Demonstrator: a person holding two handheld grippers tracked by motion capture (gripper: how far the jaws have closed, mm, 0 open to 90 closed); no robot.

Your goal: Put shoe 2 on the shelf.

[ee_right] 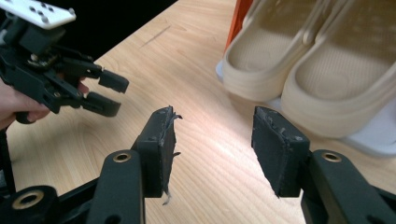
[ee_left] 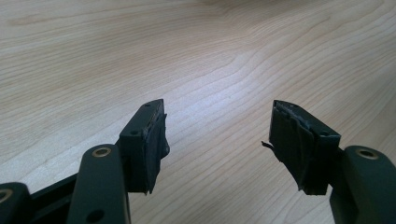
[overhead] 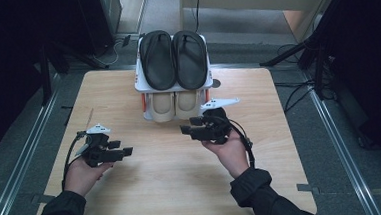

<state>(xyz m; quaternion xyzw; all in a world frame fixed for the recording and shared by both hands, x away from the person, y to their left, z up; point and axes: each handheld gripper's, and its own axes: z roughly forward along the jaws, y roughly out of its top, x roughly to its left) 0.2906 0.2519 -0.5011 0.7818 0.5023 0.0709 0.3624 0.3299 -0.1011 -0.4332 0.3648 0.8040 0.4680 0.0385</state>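
Black sleeves and 2 hands come in at the bottom of the high view, each hand carrying a gripper low over the wooden table [overhead: 163, 179]. On that view's left side the left gripper [overhead: 121, 148] rests near the table's left edge with its jaws spread apart; in the left gripper view they stand wide over bare wood grain with nothing between them. On the other side, the right gripper [overhead: 190, 125] points toward the table's left side, just in front of a white 2-level shoe rack [overhead: 139, 80] at the far middle of the table. Its jaws are also apart and grip nothing; in the right gripper view the gap [ee_right: 215, 144] frames bare tabletop. Just beyond the right-hand jaw in that view lie the beige slippers [ee_right: 299, 65], side by side on the rack's lower level, close to the jaws but not touching them. On the upper level sits a pair of black flip-flops [overhead: 174, 58], side by side
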